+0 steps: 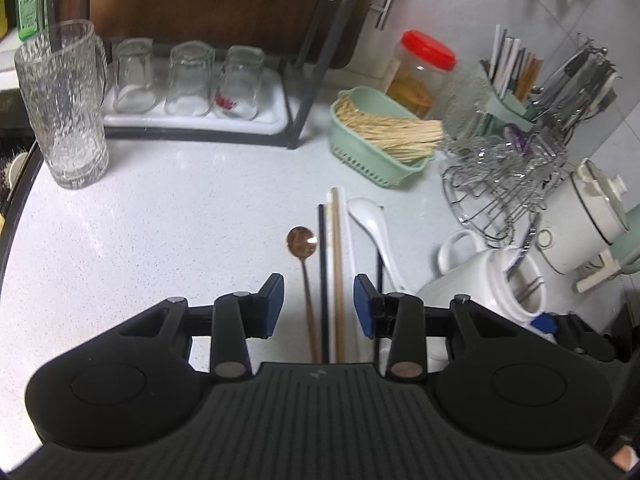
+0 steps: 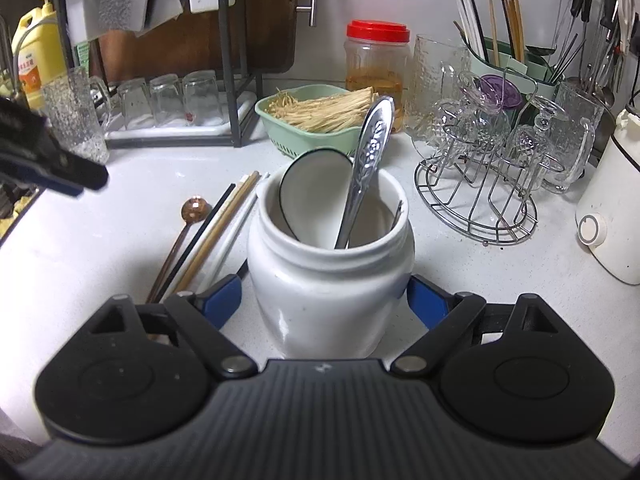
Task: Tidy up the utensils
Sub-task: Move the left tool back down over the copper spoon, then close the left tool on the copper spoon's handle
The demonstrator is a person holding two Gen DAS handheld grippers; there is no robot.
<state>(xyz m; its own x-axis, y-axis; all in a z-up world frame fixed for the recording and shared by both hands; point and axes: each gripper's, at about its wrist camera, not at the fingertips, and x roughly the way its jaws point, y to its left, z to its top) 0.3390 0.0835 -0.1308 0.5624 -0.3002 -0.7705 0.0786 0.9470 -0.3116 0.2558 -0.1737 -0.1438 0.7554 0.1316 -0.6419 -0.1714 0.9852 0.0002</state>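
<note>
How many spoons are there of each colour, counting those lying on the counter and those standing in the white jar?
Copper: 1, the copper spoon on the counter
Silver: 1, the silver spoon in the white jar
White: 2, the flat white spoon on the counter and the dark-rimmed white spoon in the jar
Total: 4

A white speckled countertop point(image 1: 160, 220) is filling the lower and middle of both views, catching soft glare. Pale grey wall tiles point(image 1: 460, 8) are running across the upper right of the left view. A black metal rack point(image 2: 228, 80) is standing at the upper left of the right view, with a brown board point(image 2: 168, 48) leaning behind it. A wire glass stand point(image 2: 480, 200) is sitting at right, and a yellow bottle point(image 2: 36, 52) is showing at far left.
</note>
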